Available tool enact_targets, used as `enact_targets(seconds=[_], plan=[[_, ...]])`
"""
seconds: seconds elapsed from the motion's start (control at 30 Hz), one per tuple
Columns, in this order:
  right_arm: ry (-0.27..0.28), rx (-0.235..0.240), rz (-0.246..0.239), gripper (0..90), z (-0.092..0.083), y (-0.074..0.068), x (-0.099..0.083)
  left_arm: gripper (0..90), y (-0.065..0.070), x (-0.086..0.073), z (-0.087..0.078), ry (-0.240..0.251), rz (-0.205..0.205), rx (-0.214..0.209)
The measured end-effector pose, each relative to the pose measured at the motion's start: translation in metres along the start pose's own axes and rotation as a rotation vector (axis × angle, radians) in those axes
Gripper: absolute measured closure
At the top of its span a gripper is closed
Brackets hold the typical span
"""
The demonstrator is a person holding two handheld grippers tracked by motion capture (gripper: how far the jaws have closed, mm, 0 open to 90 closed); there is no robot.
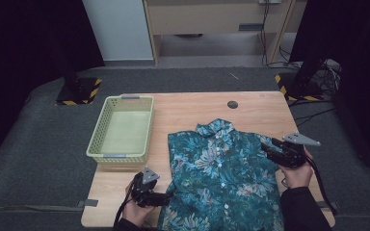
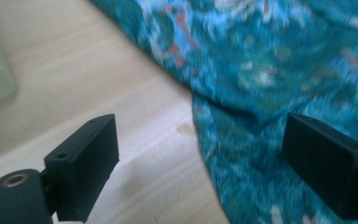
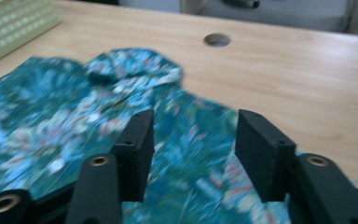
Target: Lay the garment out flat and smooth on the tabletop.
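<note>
High view: the floral shirt [image 1: 221, 178] lies flat on the table [image 1: 260, 108], right of the green basket [image 1: 120, 132].

Left gripper view: the left gripper [image 2: 200, 154] gapes, straddling the shirt's edge; closing here may pinch one layer only.

Right gripper view: the right gripper [image 3: 193, 144] stands apart over the cloth, risking bunching

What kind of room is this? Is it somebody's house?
Probably not a house; it looks like a lab or recording studio. A bare wooden table stands on grey carpet between black curtains, with stands on yellow-and-black striped bases and loose cables behind. A flowery shirt and a basket lie ready.
</note>
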State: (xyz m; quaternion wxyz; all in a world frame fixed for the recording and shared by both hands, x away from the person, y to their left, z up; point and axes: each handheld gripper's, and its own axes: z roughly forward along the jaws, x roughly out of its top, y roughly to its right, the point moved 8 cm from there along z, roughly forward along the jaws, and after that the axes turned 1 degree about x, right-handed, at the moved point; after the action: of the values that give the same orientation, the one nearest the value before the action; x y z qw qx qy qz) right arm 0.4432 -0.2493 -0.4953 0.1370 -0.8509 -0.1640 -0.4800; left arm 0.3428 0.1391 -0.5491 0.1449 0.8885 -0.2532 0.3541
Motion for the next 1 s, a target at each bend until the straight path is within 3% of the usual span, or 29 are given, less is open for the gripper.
enact_targets(seconds=[0.2, 0.33, 0.5, 0.67, 0.9, 1.0], plan=[[-0.028, 0.064, 0.008, 33.2, -0.011, -0.018, -0.018, 14.2, -0.004, 0.020, -0.002, 0.054, -0.032, 0.007], [-0.047, 0.080, -0.001, 26.0, -0.017, -0.020, -0.033, 15.9, -0.011, 0.030, 0.004, 0.064, -0.061, 0.015], [-0.105, 0.107, -0.012, 22.9, -0.022, -0.022, -0.053, 17.2, -0.018, 0.041, 0.015, 0.073, -0.106, 0.028], [-0.154, 0.125, -0.031, 22.6, -0.024, -0.024, -0.071, 18.0, -0.021, 0.054, 0.025, 0.083, -0.090, 0.053], [-0.278, 0.174, -0.111, 16.5, -0.020, -0.042, -0.098, 19.0, -0.036, 0.070, 0.043, 0.080, -0.122, 0.099], [-0.317, 0.174, -0.117, 15.1, -0.016, -0.045, -0.105, 19.8, -0.040, 0.076, 0.048, 0.080, -0.130, 0.110]])
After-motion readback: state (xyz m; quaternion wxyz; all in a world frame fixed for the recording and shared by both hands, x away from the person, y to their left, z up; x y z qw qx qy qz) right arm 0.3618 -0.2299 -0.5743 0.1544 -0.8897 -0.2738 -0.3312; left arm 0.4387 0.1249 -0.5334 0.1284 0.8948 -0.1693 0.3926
